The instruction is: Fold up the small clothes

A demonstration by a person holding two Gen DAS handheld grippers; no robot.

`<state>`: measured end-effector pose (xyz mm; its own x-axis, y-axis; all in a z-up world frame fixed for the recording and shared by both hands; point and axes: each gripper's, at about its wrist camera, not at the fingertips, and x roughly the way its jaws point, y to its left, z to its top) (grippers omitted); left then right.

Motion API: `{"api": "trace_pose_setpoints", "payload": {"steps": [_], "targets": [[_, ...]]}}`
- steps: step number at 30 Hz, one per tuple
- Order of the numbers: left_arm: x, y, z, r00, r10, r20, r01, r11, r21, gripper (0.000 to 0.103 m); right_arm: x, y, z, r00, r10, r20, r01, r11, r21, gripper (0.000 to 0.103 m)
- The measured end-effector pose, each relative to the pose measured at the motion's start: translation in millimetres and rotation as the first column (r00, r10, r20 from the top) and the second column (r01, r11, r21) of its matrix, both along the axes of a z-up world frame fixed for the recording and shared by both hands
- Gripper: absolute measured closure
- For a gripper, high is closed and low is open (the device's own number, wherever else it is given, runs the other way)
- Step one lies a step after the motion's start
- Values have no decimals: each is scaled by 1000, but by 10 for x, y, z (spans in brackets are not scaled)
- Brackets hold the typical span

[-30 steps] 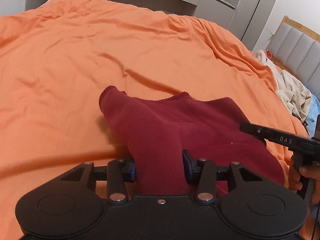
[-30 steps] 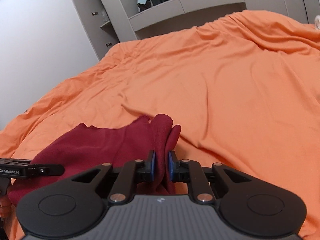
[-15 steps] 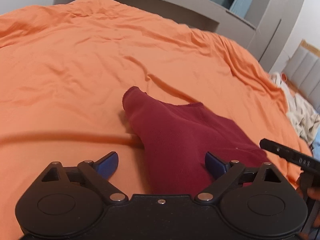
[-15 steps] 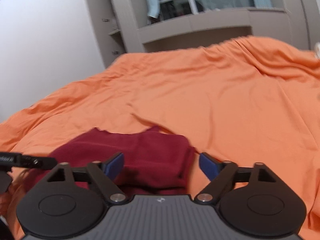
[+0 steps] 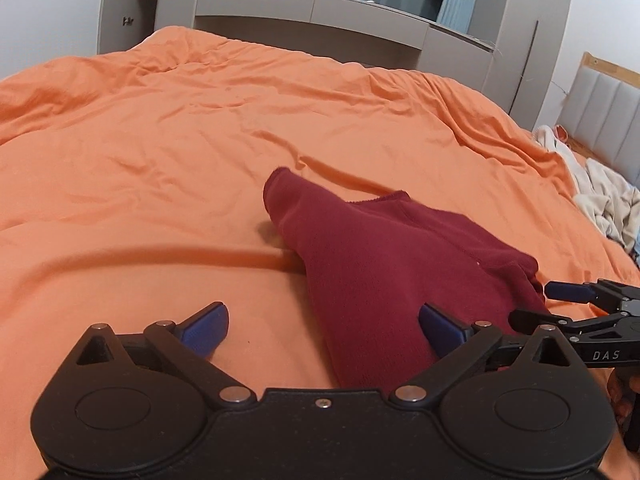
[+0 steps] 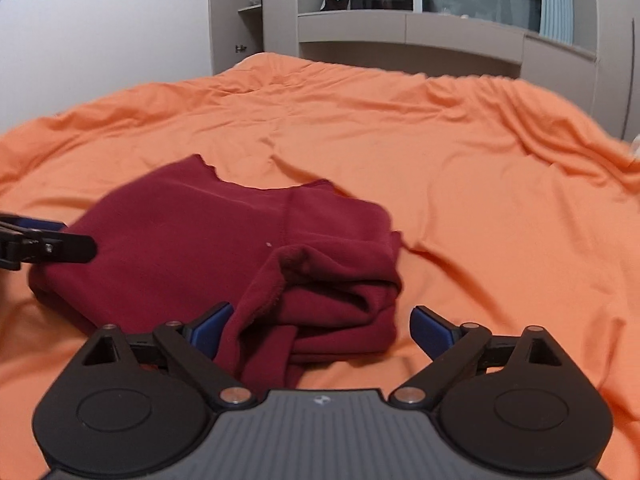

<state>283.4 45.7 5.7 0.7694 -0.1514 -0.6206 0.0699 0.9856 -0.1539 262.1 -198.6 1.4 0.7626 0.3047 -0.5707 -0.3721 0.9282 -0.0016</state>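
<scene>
A big orange bed (image 5: pixel 160 160) fills the room. The red shirt (image 6: pixel 224 240) lies folded in the lower middle of the frame. The left claw (image 5: pixel 322 326) and right claw (image 6: pixel 322 328) are both wide, holding nothing. This fold looks done.

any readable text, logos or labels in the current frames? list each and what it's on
"DAS": white letters on the black side of the right tool, seen in the left wrist view.
Small pale emblem on the grey ribbed body of the right tool, right wrist view: too small to read.
Dark red fleece garment and orange bed cover: no text visible.
</scene>
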Motion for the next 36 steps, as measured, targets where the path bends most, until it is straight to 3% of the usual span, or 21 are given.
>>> {"api": "trace_pose_setpoints", "payload": {"steps": [5,11,17,30,36], "targets": [[-101,-100,-20,1000,-14,28,12,998,62,1,-103,6,-47,999,-37,22,38,999,-40,5],[-274,-160,-70,999,-17,42,15,998,64,1,-165,-71,-61,998,-56,21,56,998,1,4],[-401,-278,-86,997,-15,71,7,994,111,1,-270,-148,-7,996,-78,36,76,996,43,1],[-592,-209,92,993,38,111,-43,998,46,1,-792,-305,264,979,-117,168,85,979,183,0],[-810,-226,228,978,64,199,-73,997,39,1,-1114,-322,363,952,-137,274,80,974,210,0]]}}
